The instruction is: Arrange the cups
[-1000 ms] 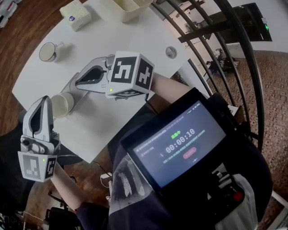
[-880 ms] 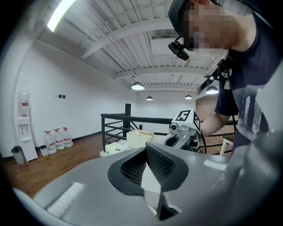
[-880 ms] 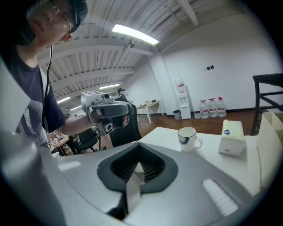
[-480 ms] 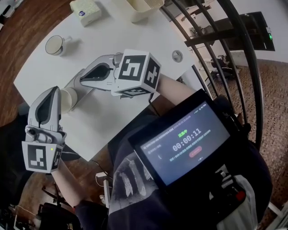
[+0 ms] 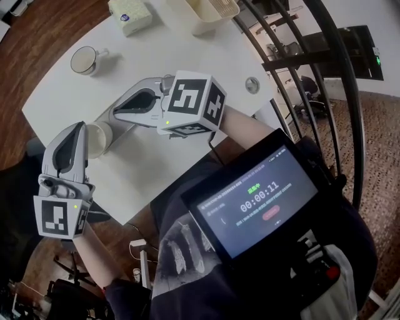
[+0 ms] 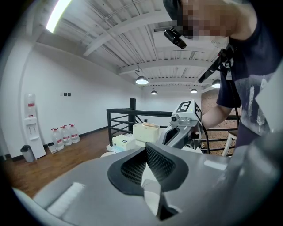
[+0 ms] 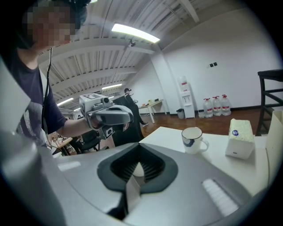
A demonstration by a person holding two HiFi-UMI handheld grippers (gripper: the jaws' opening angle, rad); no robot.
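Tablet (image 5: 259,203) timer reads 00:00:11, up from 00:00:10 a second back; layout otherwise unchanged. Tissue box (image 5: 130,14) has a blue logo (too small to read). Left gripper (image 5: 77,127): jaws together, empty, tip just beside the white paper cup (image 5: 100,139) near the table (image 5: 187,56) edge. Right gripper (image 5: 102,119): also closed, empty, tip near that cup. White mug (image 5: 83,60), dark rim, upright, stands well apart.

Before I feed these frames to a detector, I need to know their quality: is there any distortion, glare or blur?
Head view: sharp and evenly lit, the wide lens bows the railing, soft shadows on the table. Left gripper view: fisheye with black corners, the ceiling light strip blown out. Right gripper view: same fisheye, the mug sharp, the strip light glaring.
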